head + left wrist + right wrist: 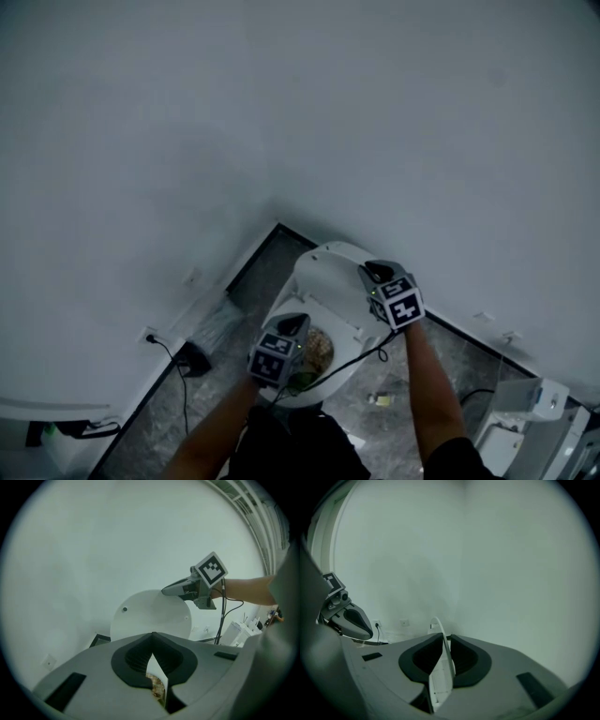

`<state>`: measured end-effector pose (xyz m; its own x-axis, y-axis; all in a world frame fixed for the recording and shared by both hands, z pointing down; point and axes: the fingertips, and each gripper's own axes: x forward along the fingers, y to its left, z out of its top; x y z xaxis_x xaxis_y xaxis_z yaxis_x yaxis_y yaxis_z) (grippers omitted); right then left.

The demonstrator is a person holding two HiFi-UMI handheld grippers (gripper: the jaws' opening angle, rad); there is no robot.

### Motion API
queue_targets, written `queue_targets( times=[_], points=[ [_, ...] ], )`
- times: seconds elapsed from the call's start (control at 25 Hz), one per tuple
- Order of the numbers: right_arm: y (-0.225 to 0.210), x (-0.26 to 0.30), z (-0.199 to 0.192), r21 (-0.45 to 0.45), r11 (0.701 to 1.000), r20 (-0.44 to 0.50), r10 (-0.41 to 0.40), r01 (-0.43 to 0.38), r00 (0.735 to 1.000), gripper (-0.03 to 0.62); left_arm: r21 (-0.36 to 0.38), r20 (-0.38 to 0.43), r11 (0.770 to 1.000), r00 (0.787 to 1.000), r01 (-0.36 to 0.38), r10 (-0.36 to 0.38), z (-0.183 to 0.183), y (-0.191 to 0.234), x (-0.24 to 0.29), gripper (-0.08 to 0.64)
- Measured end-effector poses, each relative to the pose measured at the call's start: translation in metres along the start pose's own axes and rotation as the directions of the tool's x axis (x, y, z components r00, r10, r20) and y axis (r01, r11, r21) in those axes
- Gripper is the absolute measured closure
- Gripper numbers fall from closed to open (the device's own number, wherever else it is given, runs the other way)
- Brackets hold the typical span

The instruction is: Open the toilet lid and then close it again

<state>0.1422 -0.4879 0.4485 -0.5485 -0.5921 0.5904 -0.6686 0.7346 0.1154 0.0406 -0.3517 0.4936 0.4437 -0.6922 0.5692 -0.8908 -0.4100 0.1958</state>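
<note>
While the right gripper (377, 274) clamps the rim of the raised toilet lid (323, 270), edge-on between its jaws, the left gripper (294, 324), jaws together and empty, hovers at the lid's 7 o'clock over the bowl (320, 351)

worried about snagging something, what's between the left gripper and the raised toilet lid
Only the toilet's white seat and open bowl, as the head view shows. The left gripper is above them, and nothing else stands before the raised lid.
</note>
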Motion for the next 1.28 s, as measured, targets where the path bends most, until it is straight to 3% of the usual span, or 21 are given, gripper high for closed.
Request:
queue_targets(
  times=[0.4, 0.72, 0.96, 1.28],
  points=[
    [-0.035, 0.016, -0.001, 0.038, 0.998, 0.014, 0.054, -0.055, 0.998, 0.526, -0.03, -0.015, 0.998, 0.999, -0.051, 0.051, 0.003, 0.003, 0.001, 0.555],
    [-0.036, 0.014, 0.0, 0.063, 0.993, 0.072, 0.093, -0.098, 0.993, 0.525, -0.033, -0.019, 0.997, 0.997, -0.074, 0.073, 0.01, 0.006, -0.003, 0.555],
    [-0.036, -0.004, -0.002, 0.161, 0.982, 0.148, 0.072, -0.095, 0.986, 0.47, -0.019, -0.024, 0.999, 0.998, -0.05, 0.05, 0.011, -0.004, 0.001, 0.555],
    [-0.05, -0.053, -0.018, 0.294, 0.954, 0.23, -0.01, -0.06, 0.973, 0.453, -0.009, -0.038, 1.0, 0.999, -0.02, 0.02, 0.007, -0.021, 0.004, 0.555]
  ],
)
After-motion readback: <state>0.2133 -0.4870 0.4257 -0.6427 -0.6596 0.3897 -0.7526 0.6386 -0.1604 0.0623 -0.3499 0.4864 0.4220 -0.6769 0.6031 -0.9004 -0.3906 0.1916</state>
